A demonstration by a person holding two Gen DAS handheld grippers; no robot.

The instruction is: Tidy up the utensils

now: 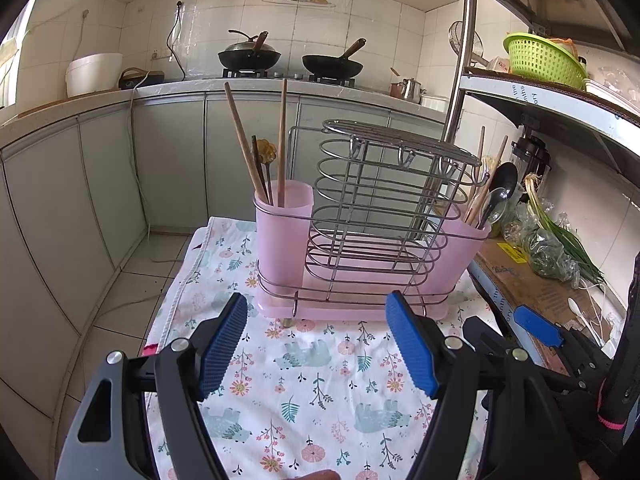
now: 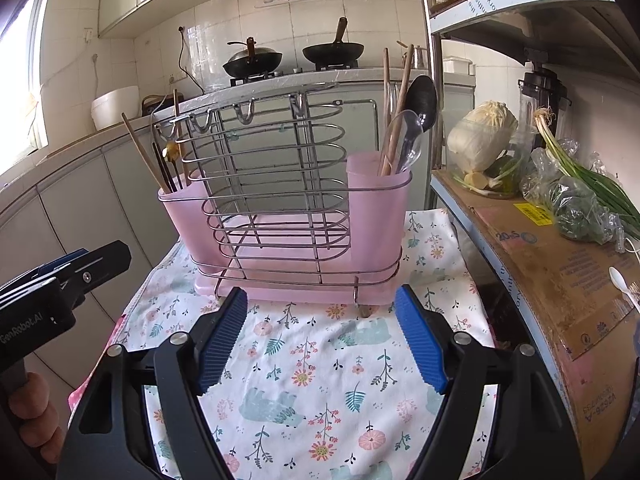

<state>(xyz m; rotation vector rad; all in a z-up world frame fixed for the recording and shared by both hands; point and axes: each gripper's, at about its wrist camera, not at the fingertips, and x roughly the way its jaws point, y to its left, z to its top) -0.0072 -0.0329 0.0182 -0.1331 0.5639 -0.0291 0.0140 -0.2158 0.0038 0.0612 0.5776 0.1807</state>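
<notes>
The rack (image 1: 360, 232), a wire frame in a pink plastic tray, stands at the far end of the table (image 1: 320, 380), on the flowered cloth (image 2: 320, 380) that covers it. A pink cup sits at each end of the rack. The left cup (image 1: 282, 236) holds wooden chopsticks (image 1: 240, 136) and a small gold-headed spoon (image 1: 266, 150), all leaning up and out. The right cup (image 2: 380, 200) holds more chopsticks (image 2: 400, 100), a black spoon (image 2: 420, 100) and a clear plastic spoon (image 2: 408, 136). The wire basket in the middle looks bare.

Both grippers hang over the near part of the cloth, pointing at the rack and short of touching it. The left gripper (image 1: 316, 344) has its blue pads spread wide with only cloth between them. The right gripper (image 2: 320, 340) stands just beside it, jaws likewise wide apart and holding nothing. A hand (image 2: 36, 420) grips the left tool's handle at the near left.

Off the table's right edge a shelf (image 2: 540, 260) lined with cardboard carries a cabbage (image 2: 480, 136), bagged greens (image 2: 576, 208) and a white spoon (image 2: 622, 280). Behind, two woks (image 1: 288, 60) sit on the stove.
</notes>
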